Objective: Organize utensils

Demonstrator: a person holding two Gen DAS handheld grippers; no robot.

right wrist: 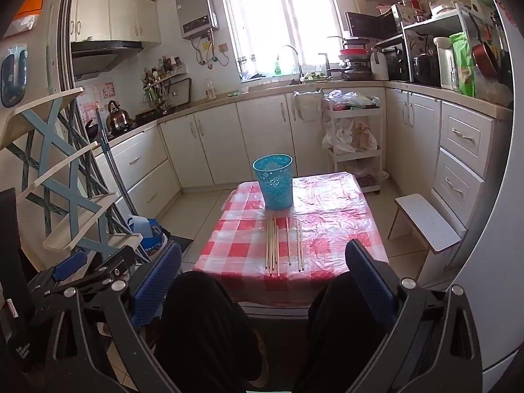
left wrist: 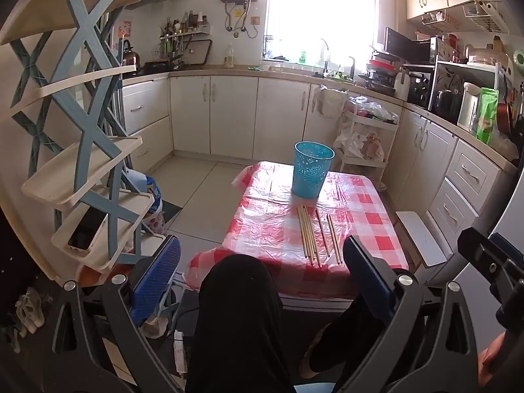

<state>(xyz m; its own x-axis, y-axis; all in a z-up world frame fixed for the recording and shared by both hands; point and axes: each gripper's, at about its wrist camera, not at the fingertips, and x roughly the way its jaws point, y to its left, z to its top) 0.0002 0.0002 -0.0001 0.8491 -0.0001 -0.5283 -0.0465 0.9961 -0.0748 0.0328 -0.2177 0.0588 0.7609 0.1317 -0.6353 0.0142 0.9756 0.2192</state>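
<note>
Several wooden chopsticks [left wrist: 316, 235] lie side by side near the front of a small table with a red-checked cloth [left wrist: 370, 226]. An upright blue perforated basket [left wrist: 311, 169] stands behind them. In the right wrist view the chopsticks [right wrist: 283, 245] and basket [right wrist: 274, 181] show on the same table [right wrist: 340, 229]. My left gripper [left wrist: 262, 275] is open and empty, held back from the table above the person's knees. My right gripper [right wrist: 263, 278] is open and empty, also short of the table's front edge.
A blue-and-cream tiered rack [left wrist: 82, 137] stands at the left, with a phone on a lower shelf. A white stool [right wrist: 425, 222] is right of the table. A white cart [right wrist: 355, 137] with bags is behind it. Kitchen cabinets line the far walls.
</note>
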